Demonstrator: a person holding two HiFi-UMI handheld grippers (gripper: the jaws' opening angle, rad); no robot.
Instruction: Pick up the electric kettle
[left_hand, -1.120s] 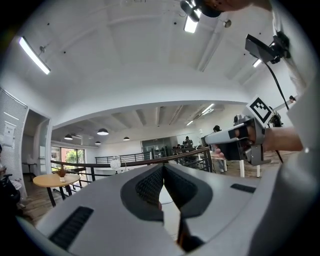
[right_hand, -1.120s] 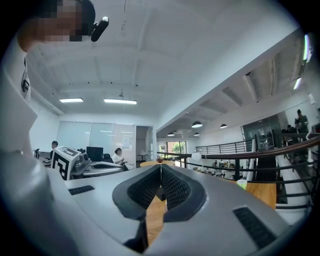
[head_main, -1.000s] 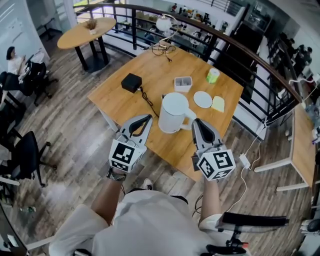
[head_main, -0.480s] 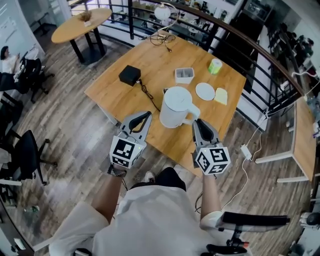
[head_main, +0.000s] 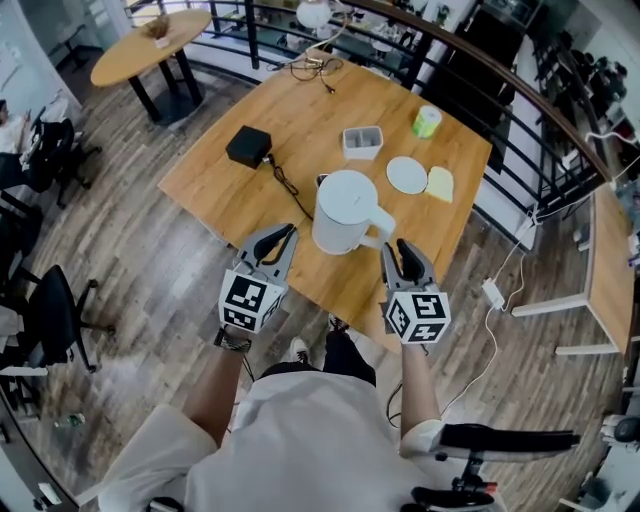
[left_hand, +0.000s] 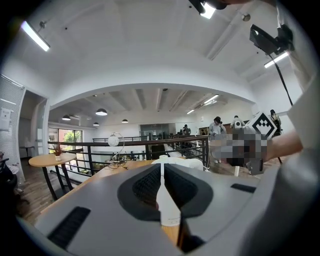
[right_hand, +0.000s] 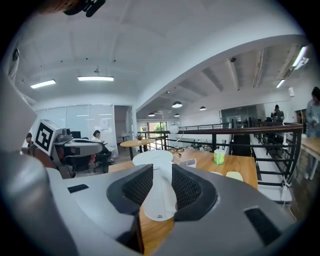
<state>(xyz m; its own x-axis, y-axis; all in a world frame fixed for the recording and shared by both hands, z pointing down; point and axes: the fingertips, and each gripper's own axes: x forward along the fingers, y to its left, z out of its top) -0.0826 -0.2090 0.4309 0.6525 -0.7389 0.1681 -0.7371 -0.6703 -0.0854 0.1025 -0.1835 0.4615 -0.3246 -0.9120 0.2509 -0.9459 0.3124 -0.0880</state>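
The white electric kettle (head_main: 343, 211) stands near the front edge of the wooden table (head_main: 230, 195), its handle (head_main: 381, 236) pointing toward me. My right gripper (head_main: 403, 250) is just in front of that handle. Its jaws have just been opening and stand apart. In the right gripper view the kettle (right_hand: 153, 159) shows straight ahead, and its white handle (right_hand: 159, 197) fills the gap between the dark pads of the right gripper (right_hand: 159, 172). I cannot tell whether the pads touch it. My left gripper (head_main: 279, 235) is shut and empty at the kettle's front left, and the left gripper (left_hand: 161, 172) points at it.
On the table are a black box (head_main: 247, 146) with a cable, a small white container (head_main: 363, 141), a white disc (head_main: 406, 174), a yellow note (head_main: 437, 184) and a green roll (head_main: 426, 122). A railing (head_main: 520, 130) runs behind. A round table (head_main: 150, 45) and chairs (head_main: 50, 310) stand at the left.
Both grippers have come down toward the table's front edge. The right jaws have opened from shut. The left jaws stay shut. The kettle has not moved on the table.
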